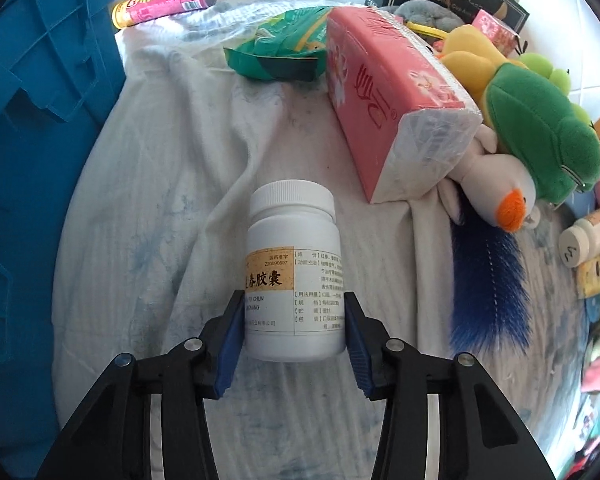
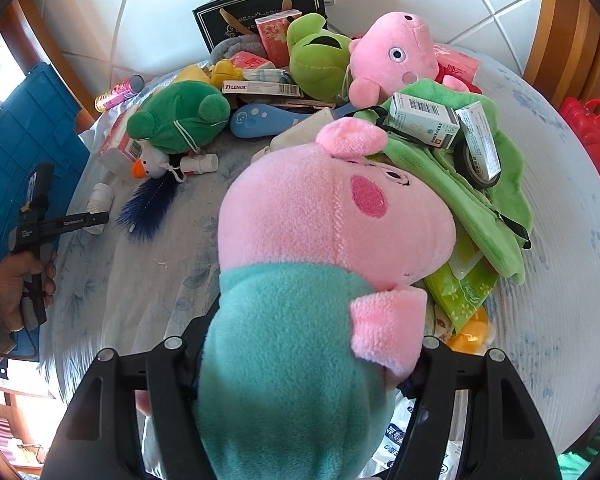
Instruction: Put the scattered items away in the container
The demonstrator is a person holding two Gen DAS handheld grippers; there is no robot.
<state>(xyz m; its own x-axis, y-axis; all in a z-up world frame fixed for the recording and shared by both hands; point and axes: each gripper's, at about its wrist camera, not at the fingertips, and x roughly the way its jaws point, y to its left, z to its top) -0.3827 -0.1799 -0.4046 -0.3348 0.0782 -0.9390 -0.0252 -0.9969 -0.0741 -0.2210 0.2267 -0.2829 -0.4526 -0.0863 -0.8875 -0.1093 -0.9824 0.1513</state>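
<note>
While both tongs are loaded, neither load has reached the blue crate (image 1: 32, 160), which sits off to the left of the left tongs (image 1: 294, 320) and shows in the right wrist view as a ribbed blue wall (image 2: 24, 152) far to the left.

The left tongs are clamped on a white bottle (image 1: 294, 276), their blue pads (image 1: 230, 344) pressed against its lower body on either side, cap pointing away from the camera. The grip is low on a smooth round wall, so I judge the bottle could pivot or slide out if swung fast toward the crate. Just ahead and to the right lies a pink tissue pack (image 1: 384, 92), with a duck toy (image 1: 504, 196) beyond it; a wide sweep right could knock them.

The right tongs (image 2: 300, 364) hold a pig plush (image 2: 320, 248) by its teal body, which bulges between the arms and hides the fingertips; the jaws look pressed into the fabric, held wide by its bulk. Soft stuffing compresses, so the grip may loosen in transit, and the heavy head hanging forward could drag it free. Ahead of it the pile carries loose boxes (image 2: 424, 120) on a green cloth (image 2: 484, 208); the plush's arm or head brushing them could scatter them further.
</note>
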